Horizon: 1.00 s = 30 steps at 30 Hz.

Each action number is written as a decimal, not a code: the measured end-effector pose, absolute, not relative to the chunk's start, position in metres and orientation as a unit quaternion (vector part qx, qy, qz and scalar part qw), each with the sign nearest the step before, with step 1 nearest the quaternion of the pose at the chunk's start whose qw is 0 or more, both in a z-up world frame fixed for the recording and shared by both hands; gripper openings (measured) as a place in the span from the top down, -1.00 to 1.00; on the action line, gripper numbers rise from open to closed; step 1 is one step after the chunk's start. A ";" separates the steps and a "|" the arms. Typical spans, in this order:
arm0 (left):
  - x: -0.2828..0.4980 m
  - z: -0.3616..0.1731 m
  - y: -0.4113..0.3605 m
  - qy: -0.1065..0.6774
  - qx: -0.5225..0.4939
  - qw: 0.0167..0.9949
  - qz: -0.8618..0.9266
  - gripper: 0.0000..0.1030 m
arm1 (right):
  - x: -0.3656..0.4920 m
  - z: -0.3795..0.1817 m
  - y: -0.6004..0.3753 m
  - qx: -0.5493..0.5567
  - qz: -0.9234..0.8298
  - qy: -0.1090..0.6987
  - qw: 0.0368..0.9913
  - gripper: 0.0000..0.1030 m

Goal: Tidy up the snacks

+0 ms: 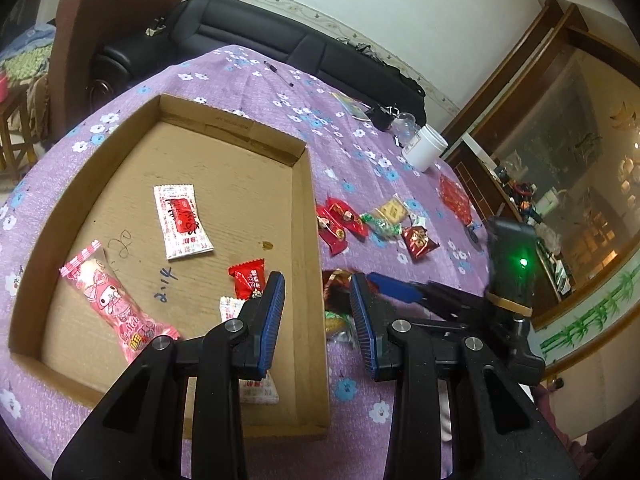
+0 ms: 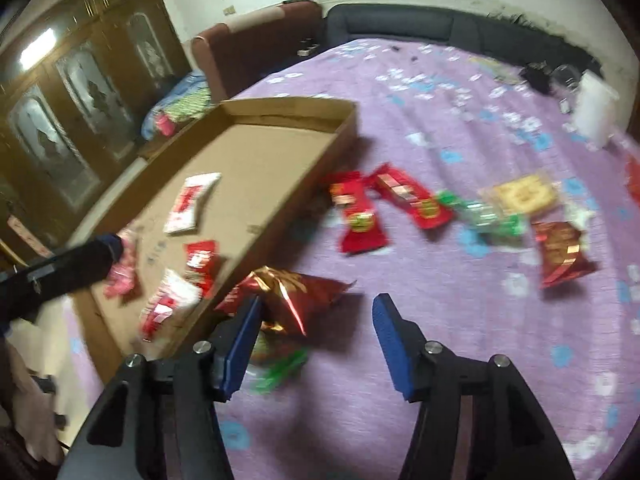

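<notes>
The cardboard tray lies on the surface, which is covered with a purple floral cloth. Inside the tray are a white-and-red sachet, a long pink candy packet, a small red candy and further white sachets near the front wall.

Outside the tray, just beside its right wall, lies a crinkled red foil packet, with a green-wrapped sweet near it. Further out on the cloth are two long red packets, a green-wrapped candy, a yellow biscuit pack and another red foil packet.

The left hand-held gripper hangs over the tray's right wall, its jaws a narrow gap apart with nothing between the pads. The right hand-held gripper has its jaws well apart and empty; its left finger stands just at the crinkled foil packet, though motion blur hides whether it touches.

Handling judgement: these packets look light, soft and slippery. The foil will probably crumple and slide under the pads. Take hold across a flat sealed end or the pinched twist, not the puffed middle, and close gently.
</notes>
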State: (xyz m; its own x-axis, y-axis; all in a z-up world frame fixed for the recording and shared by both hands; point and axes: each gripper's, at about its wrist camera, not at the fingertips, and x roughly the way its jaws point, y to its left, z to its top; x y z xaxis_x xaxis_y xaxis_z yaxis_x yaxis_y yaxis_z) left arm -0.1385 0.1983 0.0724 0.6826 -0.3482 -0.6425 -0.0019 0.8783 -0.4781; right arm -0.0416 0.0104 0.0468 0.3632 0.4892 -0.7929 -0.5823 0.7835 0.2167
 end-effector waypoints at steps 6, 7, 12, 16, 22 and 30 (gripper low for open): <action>-0.139 0.069 0.192 0.390 -0.227 0.886 -0.105 0.37 | -0.063 0.033 0.021 -0.127 0.327 0.446 0.824 0.31; -0.138 0.069 0.191 0.391 -0.227 0.886 -0.107 0.37 | -0.067 0.034 0.020 -0.129 0.322 0.446 0.825 0.63; -0.139 0.070 0.187 0.390 -0.223 0.886 -0.117 0.37 | -0.068 0.034 -0.019 -0.116 0.276 0.455 0.838 0.73; -0.138 0.065 0.184 0.393 -0.225 0.883 -0.121 0.37 | -0.064 0.040 -0.052 -0.109 0.212 0.458 0.857 0.63; -0.144 0.062 0.165 0.401 -0.195 0.884 -0.142 0.37 | -0.078 0.070 -0.028 -0.103 0.311 0.401 0.855 -0.49; -0.159 0.064 0.154 0.404 -0.130 0.894 -0.146 0.39 | -0.055 0.037 0.008 -0.096 0.328 0.451 0.825 0.14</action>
